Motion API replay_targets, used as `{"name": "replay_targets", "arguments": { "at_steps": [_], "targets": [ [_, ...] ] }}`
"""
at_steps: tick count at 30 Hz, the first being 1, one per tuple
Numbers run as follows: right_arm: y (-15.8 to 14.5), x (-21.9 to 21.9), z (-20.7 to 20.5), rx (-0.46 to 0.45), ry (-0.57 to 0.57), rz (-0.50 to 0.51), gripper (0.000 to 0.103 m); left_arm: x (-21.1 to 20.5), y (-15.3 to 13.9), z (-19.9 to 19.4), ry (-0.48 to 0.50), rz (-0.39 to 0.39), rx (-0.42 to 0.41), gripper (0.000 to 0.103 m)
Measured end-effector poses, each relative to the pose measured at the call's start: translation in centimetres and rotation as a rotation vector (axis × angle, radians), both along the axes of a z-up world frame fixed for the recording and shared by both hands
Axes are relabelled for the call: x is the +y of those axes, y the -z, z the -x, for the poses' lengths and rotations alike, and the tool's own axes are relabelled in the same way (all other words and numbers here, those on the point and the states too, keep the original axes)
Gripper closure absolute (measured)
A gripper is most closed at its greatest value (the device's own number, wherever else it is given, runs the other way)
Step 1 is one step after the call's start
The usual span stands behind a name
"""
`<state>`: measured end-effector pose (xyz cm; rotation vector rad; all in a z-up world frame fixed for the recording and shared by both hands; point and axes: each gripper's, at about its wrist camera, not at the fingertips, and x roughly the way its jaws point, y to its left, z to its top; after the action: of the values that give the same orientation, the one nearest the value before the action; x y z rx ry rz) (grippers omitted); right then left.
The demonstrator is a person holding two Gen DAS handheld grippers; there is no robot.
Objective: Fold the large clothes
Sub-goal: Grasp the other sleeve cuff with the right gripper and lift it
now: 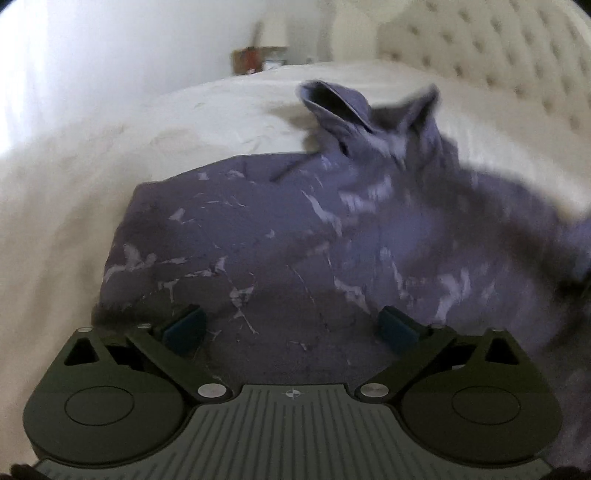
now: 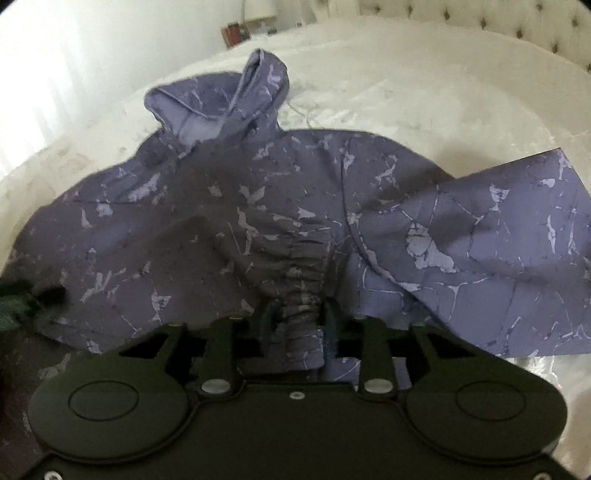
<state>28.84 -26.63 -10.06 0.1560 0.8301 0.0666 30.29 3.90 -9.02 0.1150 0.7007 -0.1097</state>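
Purple marbled garment (image 2: 229,229) lying crumpled on bed (image 2: 424,92), folding barely starting: right gripper (image 2: 297,314) pinching its gathered elastic band, left gripper (image 1: 291,326) hovering wide apart.

Bare bedspread (image 2: 424,92) open beyond garment (image 2: 207,221); raised sleeve cuff (image 2: 258,85) sticks up, headboard (image 2: 517,22) bounds far side.

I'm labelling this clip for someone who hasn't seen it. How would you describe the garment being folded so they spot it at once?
Start at the white bed with the tufted headboard. Spread across it lies a purple garment with a pale cracked-marble print. It is the only dark thing on the sheets, and the right gripper has its jaws shut on a gathered band of it.
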Motion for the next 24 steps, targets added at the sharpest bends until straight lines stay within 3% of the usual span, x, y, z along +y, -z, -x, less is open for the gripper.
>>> {"name": "replay_targets", "arguments": {
  "at_steps": [2, 3, 9, 13, 24],
  "targets": [
    [-0.5, -0.7, 0.8, -0.014, 0.014, -0.061, 0.028, -0.4, 0.4, 0.5, -0.005, -0.022, -0.033, 0.0],
    [-0.9, -1.3, 1.3, -0.028, 0.013, -0.099, 0.026, -0.4, 0.5, 0.5, -0.006, -0.023, -0.034, 0.0],
    [-2.8, -5.7, 4.7, -0.026, 0.064, -0.116, 0.026, -0.2, 0.6, 0.6, -0.007, -0.008, -0.039, 0.0],
    [-4.4, -10.2, 6.6, 0.003, 0.149, -0.041, 0.026, -0.3, 0.5, 0.7, -0.008, -0.014, -0.037, 0.0],
    [-8.1, -25.3, 11.5, -0.013, 0.55, 0.062, 0.025, -0.4, 0.5, 0.8, -0.01, -0.019, -0.039, 0.0]
  ]
}}
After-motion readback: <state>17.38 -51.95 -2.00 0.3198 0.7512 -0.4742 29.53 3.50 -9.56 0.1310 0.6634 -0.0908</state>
